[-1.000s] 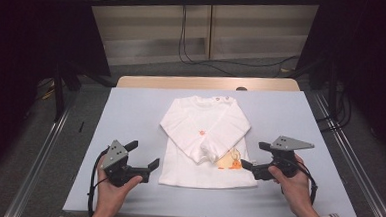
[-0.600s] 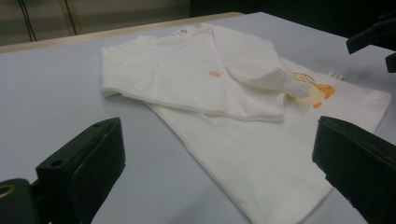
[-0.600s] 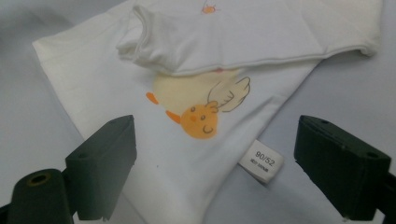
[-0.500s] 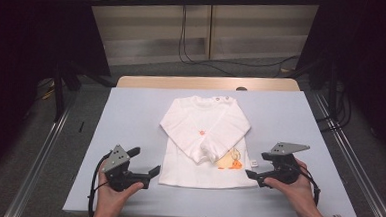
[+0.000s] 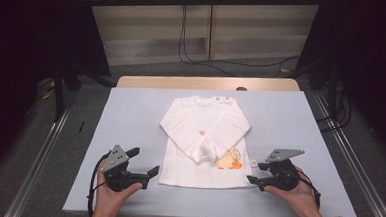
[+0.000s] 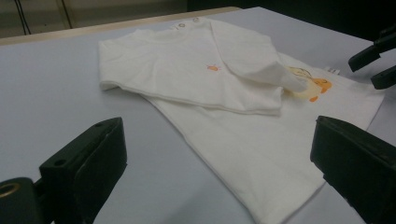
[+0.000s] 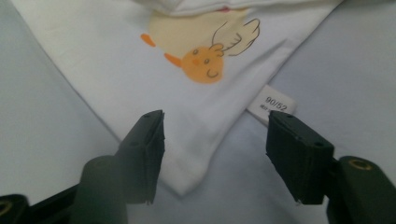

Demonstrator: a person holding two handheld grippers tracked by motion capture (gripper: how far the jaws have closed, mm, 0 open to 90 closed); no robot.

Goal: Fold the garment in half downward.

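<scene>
A white long-sleeved child's shirt (image 5: 204, 139) lies flat mid-table with both sleeves folded across its front and a duck print (image 7: 205, 63) near the hem. My left gripper (image 5: 145, 161) is open beside the shirt's lower left corner, and the hem (image 6: 275, 205) lies between its jaws. Open too, my right gripper (image 5: 254, 173) is at the lower right corner. That corner (image 7: 187, 184) sits between its fingers (image 7: 147, 140), apart from them. A size label (image 7: 273, 105) sticks out of the side seam. The right gripper (image 6: 376, 58) also appears in the left gripper view.
The pale blue table top (image 5: 130, 115) has bare room on both sides of the shirt. A wooden strip (image 5: 207, 83) runs along its far edge. Metal rails (image 5: 43, 155) flank the table, and cables hang behind it.
Both grippers have drawn slightly toward the near edge of the table and sunk lower at the shirt's bottom corners. The shirt has not moved.
</scene>
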